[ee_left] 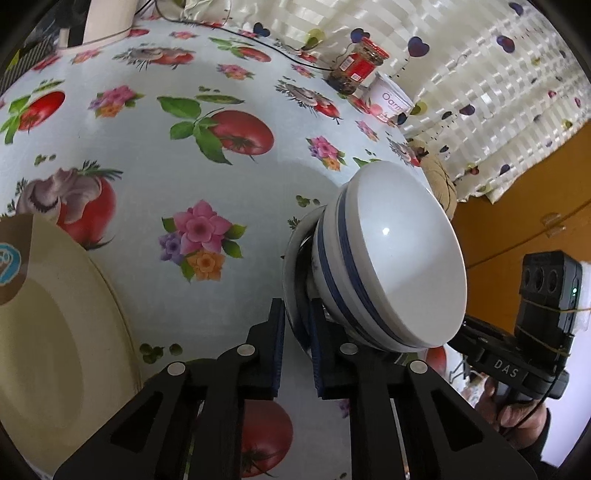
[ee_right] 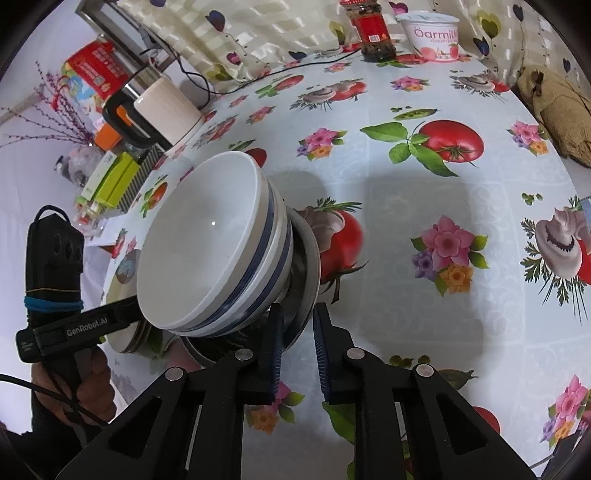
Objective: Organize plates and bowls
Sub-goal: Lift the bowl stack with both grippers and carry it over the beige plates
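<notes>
A stack of white bowls with blue bands (ee_left: 388,258) sits on a small white plate (ee_left: 291,266); the load shows tilted and above the table. My left gripper (ee_left: 298,314) is shut on that plate's rim. My right gripper (ee_right: 298,321) grips the same plate's (ee_right: 308,258) opposite rim, with the bowl stack (ee_right: 214,247) to its left. A cream plate (ee_left: 55,350) lies on the table at the left of the left wrist view, and shows as a stack of plates (ee_right: 125,291) in the right wrist view.
The table has a flower and tomato oilcloth (ee_left: 184,147). At the far edge stand a sauce jar (ee_right: 371,33) and a yogurt tub (ee_right: 432,33). A kettle (ee_right: 159,107), boxes (ee_right: 110,177) and a brown cloth bundle (ee_right: 554,110) lie at the sides.
</notes>
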{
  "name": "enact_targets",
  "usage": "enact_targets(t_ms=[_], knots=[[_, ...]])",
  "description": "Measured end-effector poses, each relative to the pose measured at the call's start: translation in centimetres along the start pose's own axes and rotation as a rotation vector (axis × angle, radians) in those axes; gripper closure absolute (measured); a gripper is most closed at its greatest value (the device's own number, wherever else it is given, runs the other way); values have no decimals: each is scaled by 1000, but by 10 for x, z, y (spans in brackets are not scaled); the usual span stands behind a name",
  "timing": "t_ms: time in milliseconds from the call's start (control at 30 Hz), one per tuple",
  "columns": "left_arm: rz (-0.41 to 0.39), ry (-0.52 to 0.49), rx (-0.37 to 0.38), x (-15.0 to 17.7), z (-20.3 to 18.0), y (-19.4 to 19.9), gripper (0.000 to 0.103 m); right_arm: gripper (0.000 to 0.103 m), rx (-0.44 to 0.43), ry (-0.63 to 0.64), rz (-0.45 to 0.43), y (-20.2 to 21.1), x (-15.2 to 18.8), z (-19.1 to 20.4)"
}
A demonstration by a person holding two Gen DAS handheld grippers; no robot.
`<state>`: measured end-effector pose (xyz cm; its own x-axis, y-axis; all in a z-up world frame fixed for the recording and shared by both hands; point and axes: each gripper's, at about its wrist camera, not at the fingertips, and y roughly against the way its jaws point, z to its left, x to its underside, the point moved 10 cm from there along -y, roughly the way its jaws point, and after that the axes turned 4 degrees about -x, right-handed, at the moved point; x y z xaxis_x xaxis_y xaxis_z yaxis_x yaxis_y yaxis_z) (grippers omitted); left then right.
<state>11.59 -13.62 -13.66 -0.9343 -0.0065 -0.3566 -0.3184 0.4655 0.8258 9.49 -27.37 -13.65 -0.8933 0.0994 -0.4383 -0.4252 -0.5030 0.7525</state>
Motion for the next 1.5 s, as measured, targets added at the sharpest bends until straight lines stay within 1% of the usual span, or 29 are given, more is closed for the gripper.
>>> enact_targets(t_ms=[100,200,333,767,1133,1500], knots=[[-9,-7,-5,0,0,0,90,87,3,7,-6,0,0,0],[-19,-26,-29,1,0,2,90,88,7,14,-11,0,0,1],[-21,-14,-29,2,2,4,90,88,9,28,-17,2,0,5],[-78,-7,-52,-2,8,34,90,88,-13,74,-33,10,-7,28],[-138,43,-95,-1,38,73,90,88,-49,156,-17,3,-13,71],[-182,115,-147,6,79,105,90,88,-86,238,20,-16,-13,119]])
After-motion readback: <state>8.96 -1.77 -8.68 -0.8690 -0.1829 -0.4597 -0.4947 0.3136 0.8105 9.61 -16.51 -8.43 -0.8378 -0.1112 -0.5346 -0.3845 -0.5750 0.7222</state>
